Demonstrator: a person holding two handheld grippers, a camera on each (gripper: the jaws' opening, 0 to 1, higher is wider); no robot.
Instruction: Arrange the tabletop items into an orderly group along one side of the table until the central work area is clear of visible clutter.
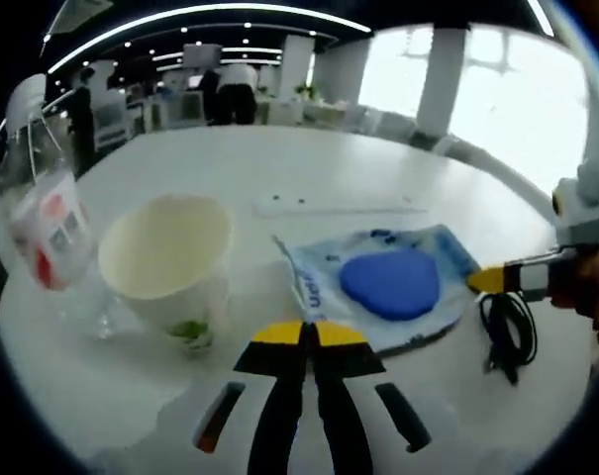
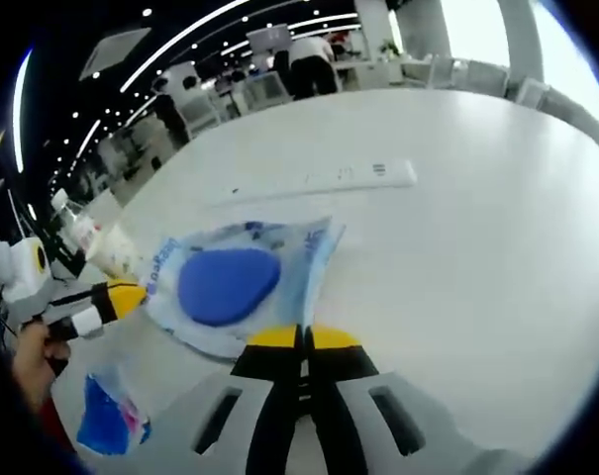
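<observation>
While both grippers hang over the white table point(image 1: 398, 158), neither grasps anything. In the left gripper view the left gripper point(image 1: 310, 334) has its yellow-tipped jaws clenched together with nothing between them, just short of the blue-and-white packet point(image 1: 393, 287), which lies at about 1 o'clock from the tips. The right gripper point(image 2: 301, 338) in its own view is likewise clenched and empty, its tips just at the near edge of the same packet, which spreads toward 10 o'clock.

Other items, left gripper view: a paper cup point(image 1: 170, 262) stands upright at 10 o'clock, a clear plastic bottle point(image 1: 47, 223) just beyond it at 9 o'clock, a black cable point(image 1: 507, 332) at 3 o'clock beside the packet, and a long white strip point(image 1: 344, 206) lying flat at 12 o'clock, well apart from the rest. In the right gripper view a small blue wrapper point(image 2: 106, 416) sits at 8 o'clock.

Judgement: the tidying is at an early stage; the items lie loosely spread, and the step in hand appears to be the approach to the packet. The next move calls for opening one gripper's jaws, pinching a flat edge of the packet, and drawing it toward the cup and bottle. The packet looks thin and limp, so it needs a low, shallow pinch.
</observation>
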